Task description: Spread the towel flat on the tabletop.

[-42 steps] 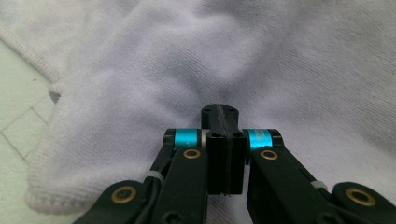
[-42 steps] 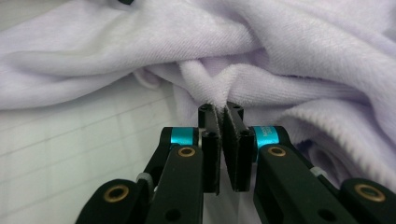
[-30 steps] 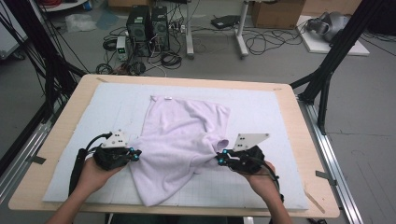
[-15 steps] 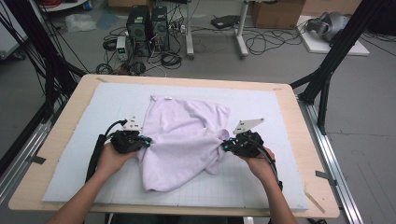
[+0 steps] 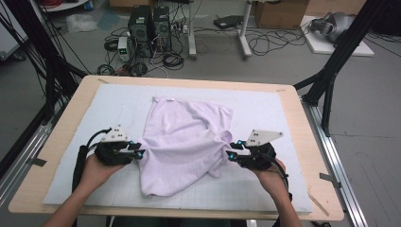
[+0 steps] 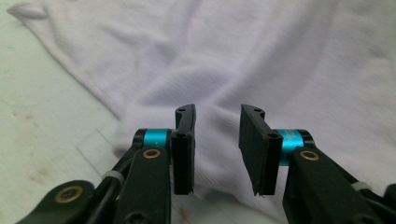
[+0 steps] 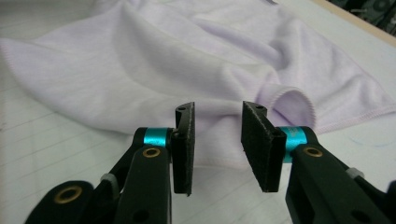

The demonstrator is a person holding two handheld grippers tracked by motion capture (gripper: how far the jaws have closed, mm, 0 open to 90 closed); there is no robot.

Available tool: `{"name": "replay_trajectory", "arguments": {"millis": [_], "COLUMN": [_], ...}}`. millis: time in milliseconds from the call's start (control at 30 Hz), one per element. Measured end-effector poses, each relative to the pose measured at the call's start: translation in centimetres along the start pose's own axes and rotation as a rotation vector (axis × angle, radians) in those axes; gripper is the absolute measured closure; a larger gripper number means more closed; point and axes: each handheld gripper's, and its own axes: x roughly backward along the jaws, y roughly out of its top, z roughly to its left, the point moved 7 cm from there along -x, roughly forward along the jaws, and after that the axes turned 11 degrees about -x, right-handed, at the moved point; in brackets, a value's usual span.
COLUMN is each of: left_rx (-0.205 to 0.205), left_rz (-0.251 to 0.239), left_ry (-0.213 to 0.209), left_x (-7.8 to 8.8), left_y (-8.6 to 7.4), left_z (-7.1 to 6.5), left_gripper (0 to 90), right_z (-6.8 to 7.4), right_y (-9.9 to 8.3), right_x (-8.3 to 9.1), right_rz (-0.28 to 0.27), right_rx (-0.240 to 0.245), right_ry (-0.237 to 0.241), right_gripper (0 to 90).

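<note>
since the earlier pictures the left tongs point(image 5: 140, 152) and the right tongs point(image 5: 229, 154) have let go: both pairs of jaws have just been opening, and now each stands spread with a clear gap and no cloth pinched between the pads. the lilac shirt point(image 5: 184, 142) has come to rest flatter on the white mat point(image 5: 265, 189); its lower hem, which lay nearer the person a second ago, now sits further up the table point(image 5: 56, 137).

counted: one shirt, one mat, one table, two tongs, two hands.

the shirt lies between the two tongs, its left edge just beside the tips of the left pair and its bunched right edge just beside the tips of the right pair.

the high view shows the whole garment, a small tag at its far edge, and the person's hands on both grips. the left gripper view shows the ribbed knit point(image 6: 261, 65) just ahead of and under its parted jaws. the right gripper view shows a rolled cuff opening point(image 7: 292, 105) just past its right-hand jaw and faint grid lines on the mat point(image 7: 56, 140).
</note>
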Motion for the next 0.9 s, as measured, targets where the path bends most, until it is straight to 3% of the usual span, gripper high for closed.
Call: {"name": "replay_trajectory", "arguments": {"millis": [100, 200, 333, 400, 467, 600, 733, 900], "left_rx": [-0.016, -0.04, -0.057, -0.065, -0.071, -0.075, -0.063, -0.058], "left_rz": [-0.008, 0.011, 0.071, 0.048, 0.047, 0.052, 0.063, 0.035], "left_ry": [-0.031, -0.056, -0.092, -0.1, -0.099, -0.11, -0.101, -0.063], "left_x": [0.2, -0.6, -2.4, -2.9, -3.1, -3.2, -2.7, -0.2], "left_y": [-0.8, -1.6, -2.7, -2.7, -2.5, -2.3, -2.2, -1.7], "left_z": [-1.9, -3.4, -4.7, -5.0, -4.9, -4.7, -4.5, -3.7], "left_gripper": [62.6, 58.2, 53.5, 51.6, 55.4, 83.5, 86.7, 86.9], "right_z": [1.8, 3.1, 3.4, 3.4, 3.4, 3.4, 3.7, 4.5], "right_y": [-0.8, -2.9, -4.6, -5.0, -5.1, -5.0, -5.1, -4.9], "right_x": [-0.1, -2.1, -4.5, -5.4, -6.0, -6.1, -5.7, -3.3], "right_rz": [-0.009, 0.075, 0.137, 0.168, 0.182, 0.184, 0.196, 0.164], "right_rx": [0.022, 0.041, 0.028, 0.027, 0.035, 0.025, 0.025, 0.03], "right_ry": [0.061, 0.098, 0.114, 0.113, 0.106, 0.126, 0.155, 0.183], "right_gripper": [67.8, 67.8, 66.2, 66.0, 68.3, 85.5, 88.3, 88.5]}}
